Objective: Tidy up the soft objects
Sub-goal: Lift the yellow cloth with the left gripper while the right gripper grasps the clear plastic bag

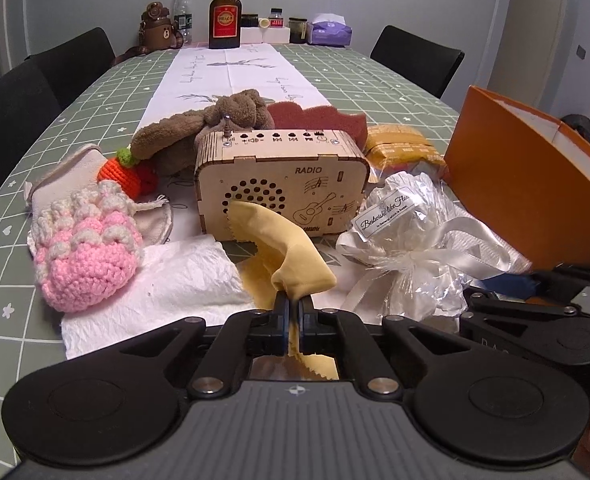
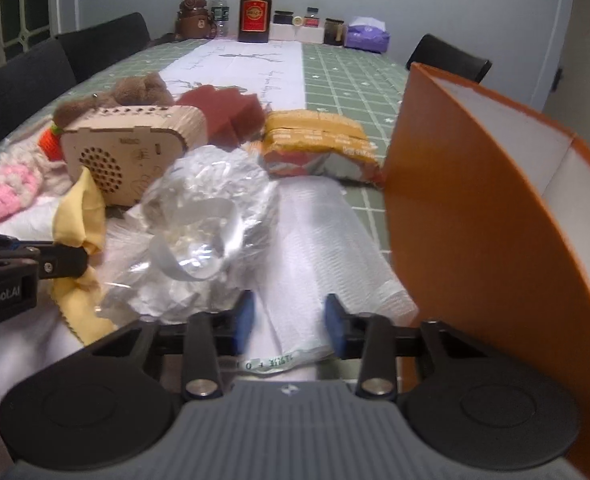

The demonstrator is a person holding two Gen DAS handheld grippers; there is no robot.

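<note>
My left gripper [image 1: 293, 305] is shut on a yellow cloth [image 1: 291, 252] and holds it up in front of the wooden radio [image 1: 281, 182]; the cloth also shows in the right wrist view [image 2: 79, 216]. My right gripper [image 2: 289, 316] is open and empty above a white paper towel [image 2: 319, 240], next to the orange box [image 2: 475, 216]. A cellophane-wrapped white bundle [image 1: 411, 240] lies between the grippers. A pink crochet piece [image 1: 91, 252], orange crochet carrot [image 1: 123, 174], brown plush [image 1: 215, 120] and dark red sponge [image 1: 315, 116] lie around the radio.
A yellow snack packet [image 2: 319, 140] lies beside the orange box [image 1: 535, 184]. Bottles [image 1: 225, 12], jars and a tissue pack [image 1: 329, 30] stand at the table's far end. Dark chairs [image 1: 415, 56] line both sides. A white runner [image 1: 231, 72] covers the green checked tablecloth.
</note>
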